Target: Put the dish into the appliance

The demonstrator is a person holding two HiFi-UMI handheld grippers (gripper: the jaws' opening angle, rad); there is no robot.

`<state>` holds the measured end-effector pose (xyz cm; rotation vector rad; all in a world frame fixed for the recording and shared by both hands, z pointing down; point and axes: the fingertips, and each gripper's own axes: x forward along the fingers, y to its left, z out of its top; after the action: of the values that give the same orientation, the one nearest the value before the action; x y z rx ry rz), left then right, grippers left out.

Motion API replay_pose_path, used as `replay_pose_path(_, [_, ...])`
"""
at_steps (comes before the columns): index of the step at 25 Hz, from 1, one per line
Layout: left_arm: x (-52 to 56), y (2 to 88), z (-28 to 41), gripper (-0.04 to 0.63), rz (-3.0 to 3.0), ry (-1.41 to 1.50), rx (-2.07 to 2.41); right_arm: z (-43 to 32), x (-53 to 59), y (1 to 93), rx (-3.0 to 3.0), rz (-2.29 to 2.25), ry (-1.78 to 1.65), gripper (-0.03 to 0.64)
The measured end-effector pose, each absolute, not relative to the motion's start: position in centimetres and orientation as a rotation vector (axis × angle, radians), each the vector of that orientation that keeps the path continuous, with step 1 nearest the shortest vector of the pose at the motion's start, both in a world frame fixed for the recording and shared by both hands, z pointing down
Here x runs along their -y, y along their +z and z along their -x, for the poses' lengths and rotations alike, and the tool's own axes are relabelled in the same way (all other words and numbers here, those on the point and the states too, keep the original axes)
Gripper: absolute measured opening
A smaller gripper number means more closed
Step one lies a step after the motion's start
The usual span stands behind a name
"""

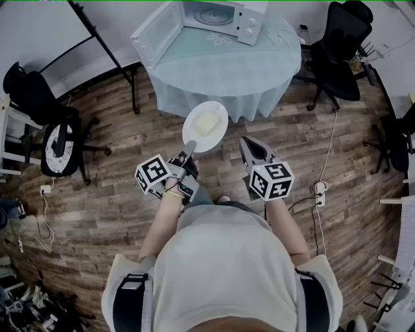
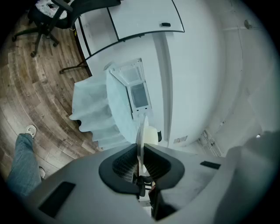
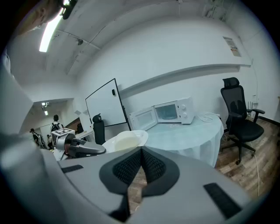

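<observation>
Across the wood floor (image 1: 97, 214), the microwave (image 1: 220, 16) stands open on the table (image 1: 227, 78). Short of it, the left gripper (image 1: 189, 148) pinches the plate (image 1: 221, 117) rim — carry it level; right gripper (image 1: 250, 148) closed, empty.

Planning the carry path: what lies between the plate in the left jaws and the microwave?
Bare tablecloth, with nothing standing on it, between plate and microwave; the head view shows it.
</observation>
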<state>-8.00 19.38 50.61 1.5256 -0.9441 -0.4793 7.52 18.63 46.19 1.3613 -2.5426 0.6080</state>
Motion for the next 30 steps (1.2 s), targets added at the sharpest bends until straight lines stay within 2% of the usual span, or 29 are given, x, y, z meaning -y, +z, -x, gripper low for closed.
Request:
replay_pose_path(14, [-23.0,49.9,6.8,0.041,-1.507,-0.51,0.969,-8.2,-23.0,46.4,2.592,-1.319,0.663,0.007])
replay_pose_path(30, [-22.2,49.9,4.5,0.041,-1.484,-0.562,0.966,-10.2,-22.4,46.2,2.588,-1.29,0.627,0.008])
